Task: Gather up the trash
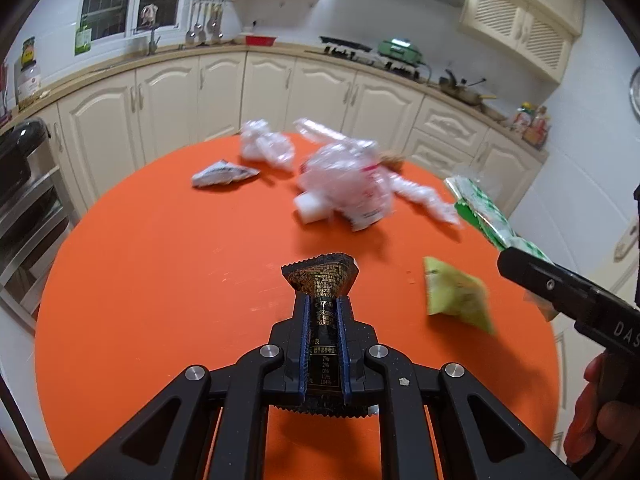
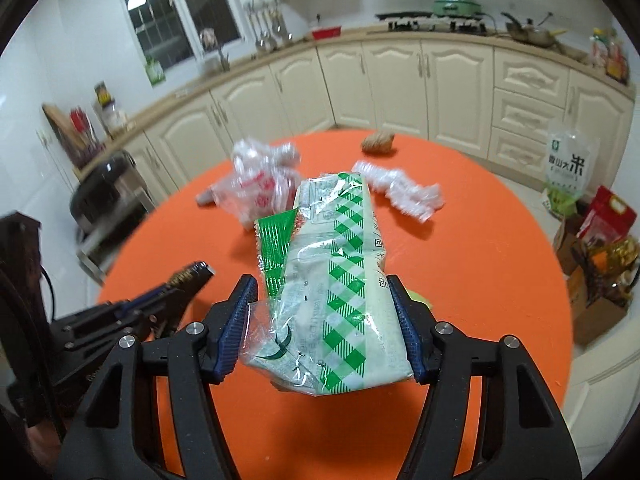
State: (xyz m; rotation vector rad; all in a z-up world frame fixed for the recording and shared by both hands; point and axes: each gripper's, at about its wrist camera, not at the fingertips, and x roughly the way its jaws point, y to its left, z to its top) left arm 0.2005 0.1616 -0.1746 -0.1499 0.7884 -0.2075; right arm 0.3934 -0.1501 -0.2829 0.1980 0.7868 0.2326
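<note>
Left gripper (image 1: 325, 312) pinches the light, crinkly black sachet (image 1: 320, 276) mid-length; right gripper (image 2: 320, 320) clasps the soft green-checked wrapper (image 2: 332, 272) across its 2 edges

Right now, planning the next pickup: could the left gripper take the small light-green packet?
Probably not: the left gripper is shut on a black wrapper, so its jaws are occupied. The light-green packet itself lies uncovered nearby.

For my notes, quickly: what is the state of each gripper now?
Left gripper: shut on the black wrapper.
Right gripper: shut on the green-checked package.
</note>
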